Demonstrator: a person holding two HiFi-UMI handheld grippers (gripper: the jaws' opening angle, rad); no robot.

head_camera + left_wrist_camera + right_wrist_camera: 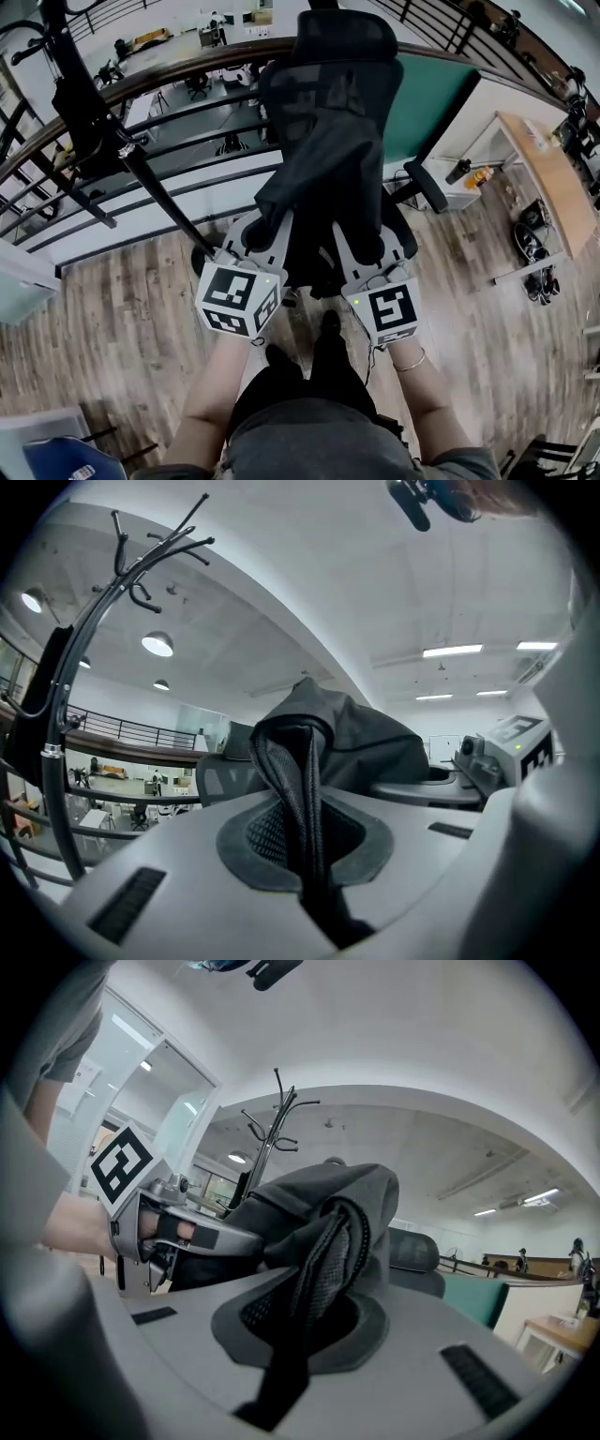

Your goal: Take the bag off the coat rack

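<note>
Handles as a soft, limp, probably light bag (323, 178); sags between left gripper (302, 808) and right gripper (314, 1302), each pinched tight on a mesh strap (289, 761), the best hold.

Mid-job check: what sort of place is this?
Probably an office mezzanine: a curved railing overlooks desks on a lower floor, and a mesh office chair stands on this wood floor.

We had bright, even light from ceiling lamps (157, 644) high beyond the fingers (159, 864), and shadows stayed soft. Both gripper views curved into black corners. The bag (305, 789) between the fingers blurred dark nearest the lens.
</note>
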